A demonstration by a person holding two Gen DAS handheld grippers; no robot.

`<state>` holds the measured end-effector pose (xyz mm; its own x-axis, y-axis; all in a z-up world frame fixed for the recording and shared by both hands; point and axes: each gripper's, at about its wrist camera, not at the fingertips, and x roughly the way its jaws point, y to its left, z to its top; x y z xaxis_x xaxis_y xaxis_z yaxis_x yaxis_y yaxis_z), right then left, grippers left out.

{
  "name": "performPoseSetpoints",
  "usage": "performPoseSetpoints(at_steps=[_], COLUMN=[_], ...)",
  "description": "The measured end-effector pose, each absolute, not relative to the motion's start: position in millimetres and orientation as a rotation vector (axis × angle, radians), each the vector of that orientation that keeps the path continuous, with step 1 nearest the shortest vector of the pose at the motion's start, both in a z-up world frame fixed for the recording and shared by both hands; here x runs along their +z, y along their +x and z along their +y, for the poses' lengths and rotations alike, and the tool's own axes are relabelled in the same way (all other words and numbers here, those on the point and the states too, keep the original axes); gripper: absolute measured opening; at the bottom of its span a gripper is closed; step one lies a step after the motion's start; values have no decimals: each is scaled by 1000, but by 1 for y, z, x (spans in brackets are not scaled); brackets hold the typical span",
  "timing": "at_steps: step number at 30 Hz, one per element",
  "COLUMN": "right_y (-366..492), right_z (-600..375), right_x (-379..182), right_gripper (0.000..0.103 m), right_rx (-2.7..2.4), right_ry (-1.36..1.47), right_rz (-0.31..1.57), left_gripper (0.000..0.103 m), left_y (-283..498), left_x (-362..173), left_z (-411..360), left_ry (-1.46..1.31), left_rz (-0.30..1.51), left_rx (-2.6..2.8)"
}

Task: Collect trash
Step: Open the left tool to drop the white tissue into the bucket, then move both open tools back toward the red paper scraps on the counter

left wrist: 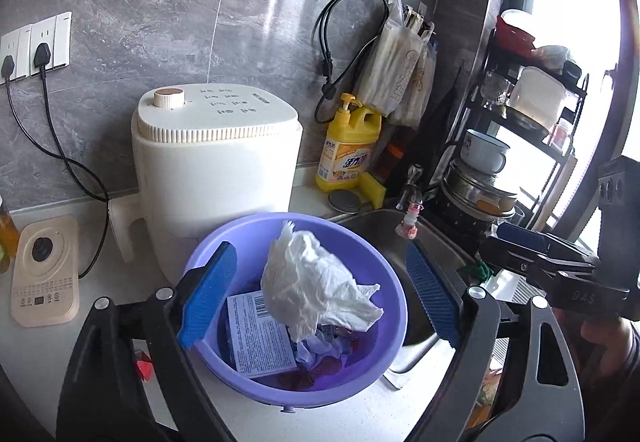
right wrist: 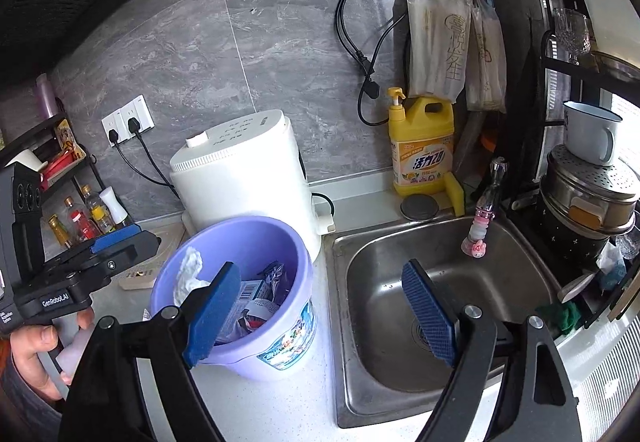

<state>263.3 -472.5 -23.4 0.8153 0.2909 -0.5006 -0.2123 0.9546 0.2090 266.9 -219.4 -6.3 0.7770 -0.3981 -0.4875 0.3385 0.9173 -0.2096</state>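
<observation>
A purple bucket (left wrist: 360, 234) stands on the white counter beside the sink. In it lie a crumpled white tissue (left wrist: 320, 282), a printed box with a barcode (left wrist: 260, 338) and bluish wrappers (left wrist: 320, 350). My left gripper (left wrist: 320, 298) hovers open right over the bucket, its blue pads on either side of the tissue and apart from it. My right gripper (right wrist: 320, 318) is open and empty, low over the counter between the bucket (right wrist: 240, 346) and the sink. The tissue (right wrist: 188, 274) leans on the bucket's left inner wall.
A white appliance (left wrist: 216, 161) stands just behind the bucket, with a beige device (left wrist: 44, 274) to its left. A steel sink (right wrist: 400, 362) with a faucet (right wrist: 488, 201) lies to the right, and a yellow detergent bottle (right wrist: 422, 145) stands behind it. A rack of pots (right wrist: 588, 201) fills the far right. A small red scrap (left wrist: 144, 368) lies left of the bucket.
</observation>
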Motion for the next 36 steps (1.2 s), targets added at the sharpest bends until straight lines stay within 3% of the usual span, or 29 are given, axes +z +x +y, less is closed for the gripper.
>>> performPoseSetpoints(at_steps=[7,18,26,36], right_y=[264,263,258,252], right_z=[-451,-383,-325,-248], right_x=[-30,-37,-44,-63], right_gripper=[94,94,81,57], right_rx=[347,515,642,778], right_ry=[145,83,24,-65], right_rz=[557,579,621,690], left_gripper=[95,96,96,95], left_y=[257,224,199,174], left_x=[-7,-23,-35,-56], left_z=[-196,-120,-71,-20], left_ry=[-96,-162,-201,-233], left_rz=[575,615,635,673], left_rx=[-297,-89,33,105])
